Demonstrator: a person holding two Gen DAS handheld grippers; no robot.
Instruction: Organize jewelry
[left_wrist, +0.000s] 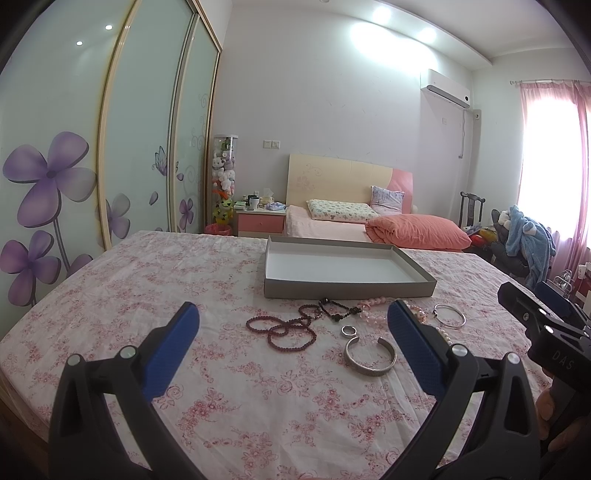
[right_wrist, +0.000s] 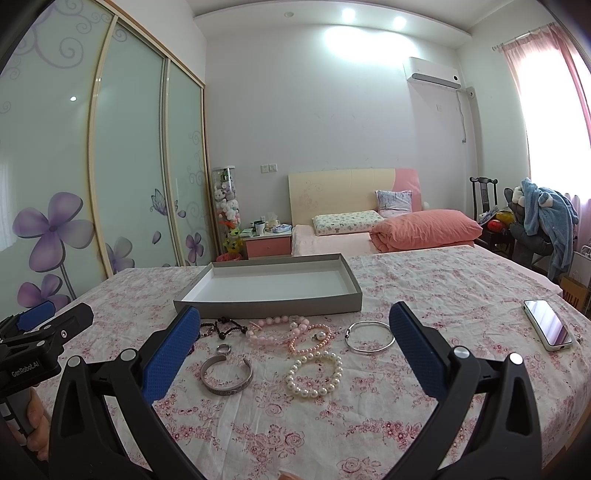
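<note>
Jewelry lies on a floral cloth in front of an empty grey tray (left_wrist: 347, 288) (right_wrist: 266, 305). I see a dark red bead string (left_wrist: 284, 326), a black cord bracelet (left_wrist: 338, 312) (right_wrist: 223, 326), pink beads (right_wrist: 273, 332), a white pearl bracelet (right_wrist: 314, 373), a silver cuff (left_wrist: 370, 356) (right_wrist: 226, 373), a small ring (left_wrist: 349, 331) (right_wrist: 223, 348) and a thin silver bangle (left_wrist: 450, 315) (right_wrist: 370, 336). My left gripper (left_wrist: 291, 321) is open above the red beads. My right gripper (right_wrist: 295, 325) is open above the pearls. Both are empty.
A phone (right_wrist: 547, 324) lies on the cloth at the right. The right gripper's body (left_wrist: 546, 332) shows in the left view, the left gripper's body (right_wrist: 40, 332) in the right view. A bed (right_wrist: 388, 229) and wardrobe (right_wrist: 110, 147) stand behind.
</note>
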